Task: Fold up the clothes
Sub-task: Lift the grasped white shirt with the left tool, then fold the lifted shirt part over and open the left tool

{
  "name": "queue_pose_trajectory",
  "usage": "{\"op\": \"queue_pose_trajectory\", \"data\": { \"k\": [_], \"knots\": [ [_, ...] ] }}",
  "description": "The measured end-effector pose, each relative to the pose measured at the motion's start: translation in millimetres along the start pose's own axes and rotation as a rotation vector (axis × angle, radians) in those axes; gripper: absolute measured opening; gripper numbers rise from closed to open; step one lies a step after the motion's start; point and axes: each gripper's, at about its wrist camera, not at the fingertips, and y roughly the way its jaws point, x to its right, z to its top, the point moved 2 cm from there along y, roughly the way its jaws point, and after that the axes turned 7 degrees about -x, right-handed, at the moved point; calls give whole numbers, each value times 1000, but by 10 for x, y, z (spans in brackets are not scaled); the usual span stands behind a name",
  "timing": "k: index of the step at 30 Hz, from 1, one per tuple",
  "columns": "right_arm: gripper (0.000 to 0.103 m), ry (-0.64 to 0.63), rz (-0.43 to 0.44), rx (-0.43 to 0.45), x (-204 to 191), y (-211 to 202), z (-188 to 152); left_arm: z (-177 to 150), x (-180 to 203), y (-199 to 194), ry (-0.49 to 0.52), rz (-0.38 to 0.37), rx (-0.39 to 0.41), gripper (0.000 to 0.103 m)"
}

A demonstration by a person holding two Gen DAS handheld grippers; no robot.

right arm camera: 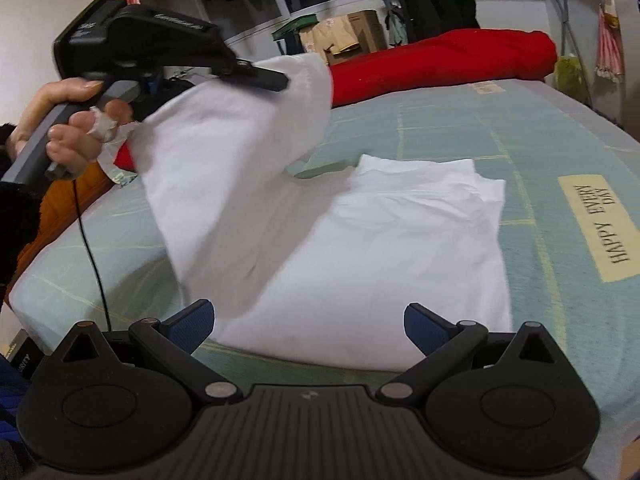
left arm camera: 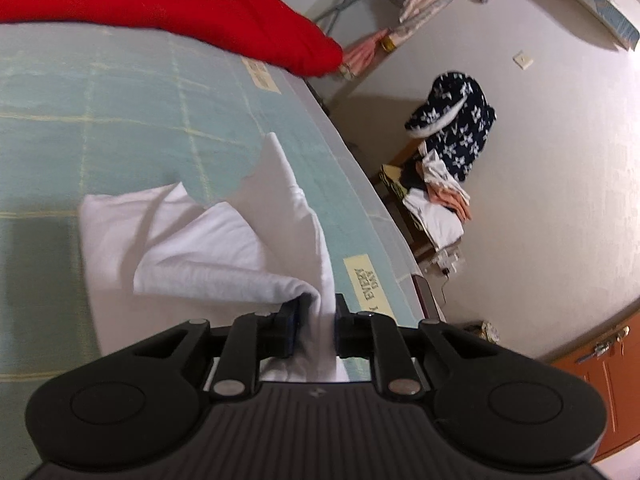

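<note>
The white garment lies partly flat on the pale green bed cover, its flat portion at about 5 o'clock from the middle of the right wrist view, while one side of it is lifted off the cover and hangs as a drooping fold toward 10 o'clock. That lifted side is pinched between the closed fingers of the left hand-held gripper, with cloth bunched between the pads in the left wrist view. In the right wrist view a person's hand grips that tool's handle at 9 o'clock. The right hand-held gripper sits at 6 o'clock just above the garment's near edge, its blue-padded fingers spread wide with nothing between them. A red quilt lies along the far side of the bed at 1 o'clock. A cream label reading HAPPY EVERY DAY sits on the cover at 3 o'clock.
</note>
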Motion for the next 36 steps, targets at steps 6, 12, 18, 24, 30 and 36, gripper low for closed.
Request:
{"op": "queue_pose_trajectory", "data": {
  "k": [6,12,18,24,30,36],
  "knots": [
    [103,21,-58,16,133,-158,-46,-17,152,537,34,18,-78,14],
    [103,38,-95,9,247,-224,-104,-57,165,960,13,23,-126,14],
    [103,42,-114,10,289,-291,-121,-54,151,1140,-8,36,-135,14],
    [103,38,-114,-4,274,-248,-129,-60,156,1310,-17,22,-169,34],
    [103,17,-129,-11,255,-250,-138,-31,183,1390,-47,-29,-187,57],
    [103,28,-136,-15,279,-248,-160,41,294,1324,-22,-103,-188,66]
  ]
}}
